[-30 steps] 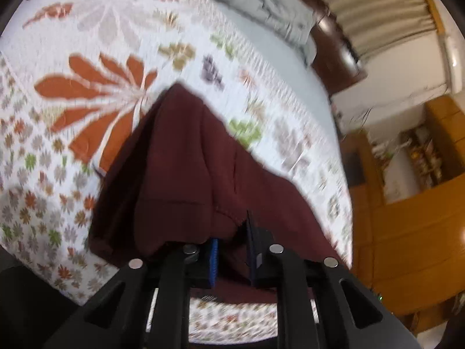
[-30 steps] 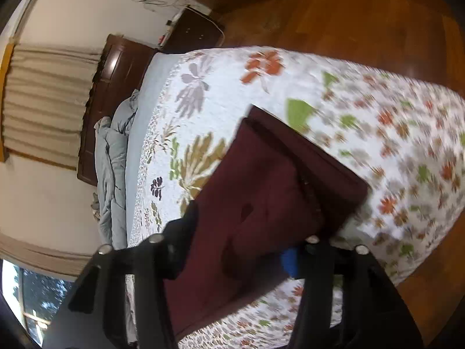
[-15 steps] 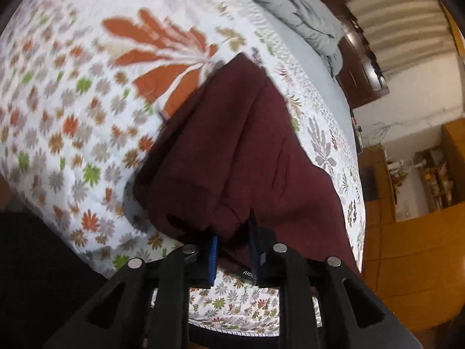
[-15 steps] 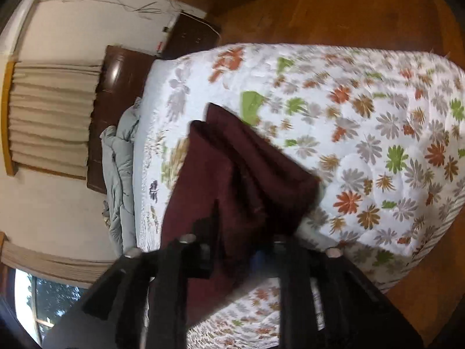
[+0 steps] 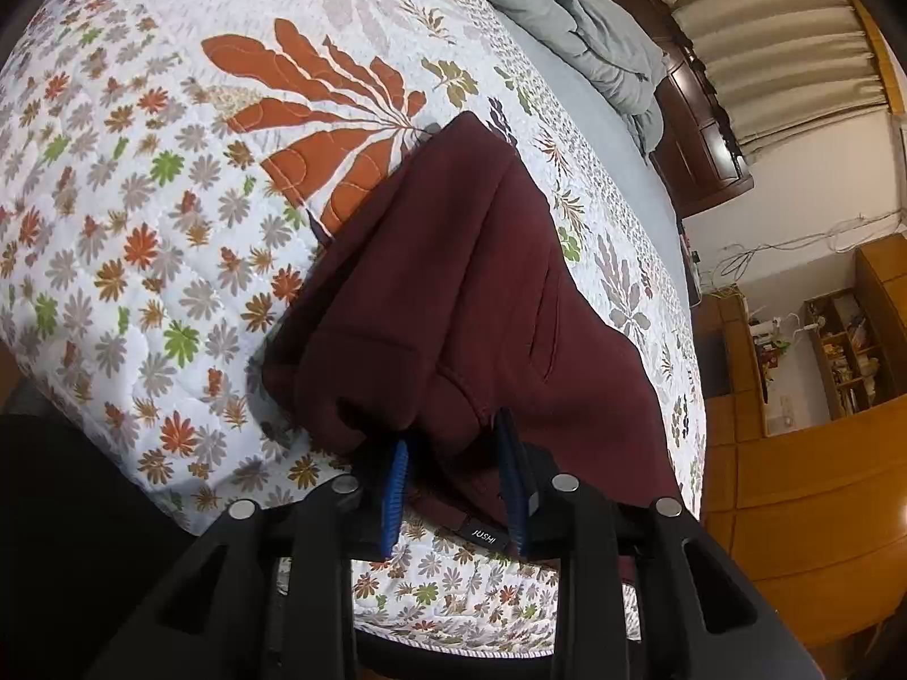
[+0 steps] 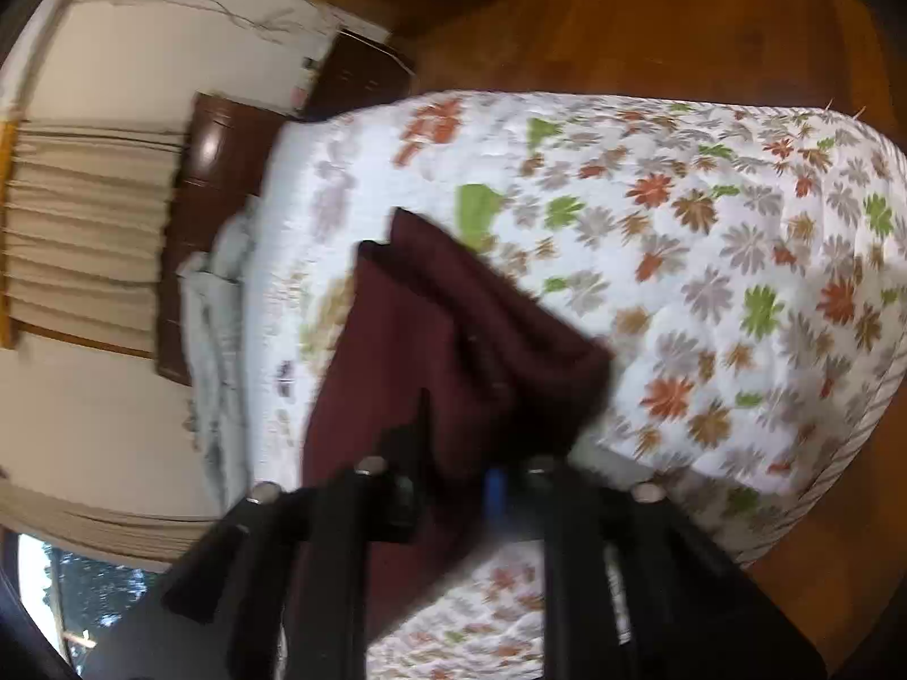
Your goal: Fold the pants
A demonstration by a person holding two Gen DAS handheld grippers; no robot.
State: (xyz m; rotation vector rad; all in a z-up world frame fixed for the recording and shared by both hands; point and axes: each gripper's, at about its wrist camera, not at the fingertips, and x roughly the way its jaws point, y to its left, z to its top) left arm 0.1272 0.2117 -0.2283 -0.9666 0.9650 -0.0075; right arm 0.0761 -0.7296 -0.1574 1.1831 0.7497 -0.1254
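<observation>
Both close above shared quilt (image 5: 170, 181), seemingly.

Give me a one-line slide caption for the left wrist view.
Left tool pinches a bunched edge of the maroon pants, which drape over a floral quilt.

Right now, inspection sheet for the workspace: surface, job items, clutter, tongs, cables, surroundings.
Surface: floral quilt covering the bed, white with orange, green and grey flowers.
Job's things: maroon pants bunched, partly lifted off the quilt; label reading JUSHI at the near hem.
Clutter: crumpled grey blanket at the head end.
Tongs: left tongs shut on a gathered pants edge; right tongs appear shut on pants fabric too, though that view is blurred.
Cables: thin wires strung along the white wall.
Surroundings: dark wooden headboard, beige curtain, wooden cabinets, open shelf of small items, wooden floor.
</observation>
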